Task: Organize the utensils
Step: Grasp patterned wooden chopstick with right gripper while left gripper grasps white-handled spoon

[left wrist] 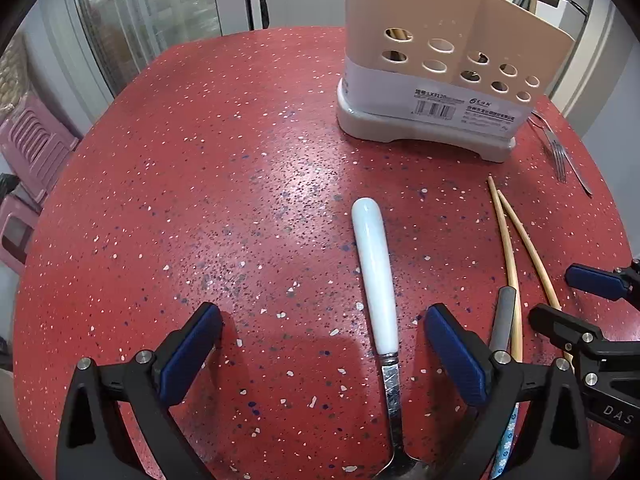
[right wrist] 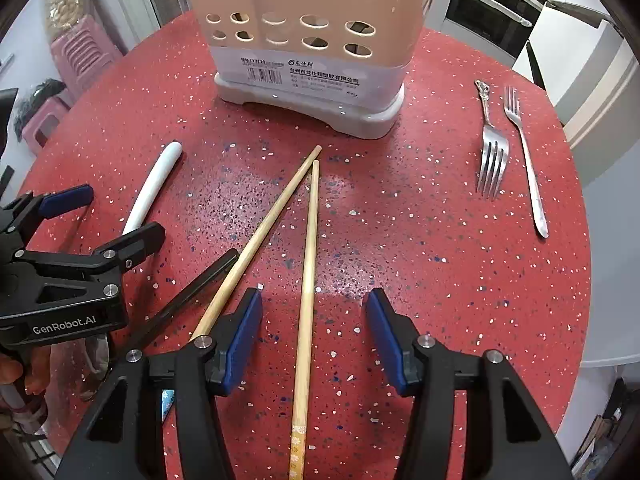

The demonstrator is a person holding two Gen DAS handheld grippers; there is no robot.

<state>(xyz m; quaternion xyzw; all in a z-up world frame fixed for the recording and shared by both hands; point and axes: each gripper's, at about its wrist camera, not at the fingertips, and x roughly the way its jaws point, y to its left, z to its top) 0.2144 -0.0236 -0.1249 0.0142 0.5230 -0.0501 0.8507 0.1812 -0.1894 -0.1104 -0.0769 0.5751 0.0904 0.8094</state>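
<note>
chopsticks [right wrist: 308, 264]: two pale wooden sticks, tips nearly meeting | right claw [right wrist: 312, 340]: spread astride one, not pinching | left claw [left wrist: 324, 344]: spread over white-handled spoon [left wrist: 374, 272]

The utensil holder [right wrist: 308, 52] carries a white label [right wrist: 304, 76] with a barcode, a code that seems to read "LX3120", and the line of Chinese characters "台州市龙仕翔塑胶有限公司"; the smaller print below is not readable. In the right wrist view, the left gripper [right wrist: 108, 220] shows "GenRobot.AI" in white on its black body. In the left wrist view, the right gripper [left wrist: 576, 292] shows only the letters "DAS".
</note>
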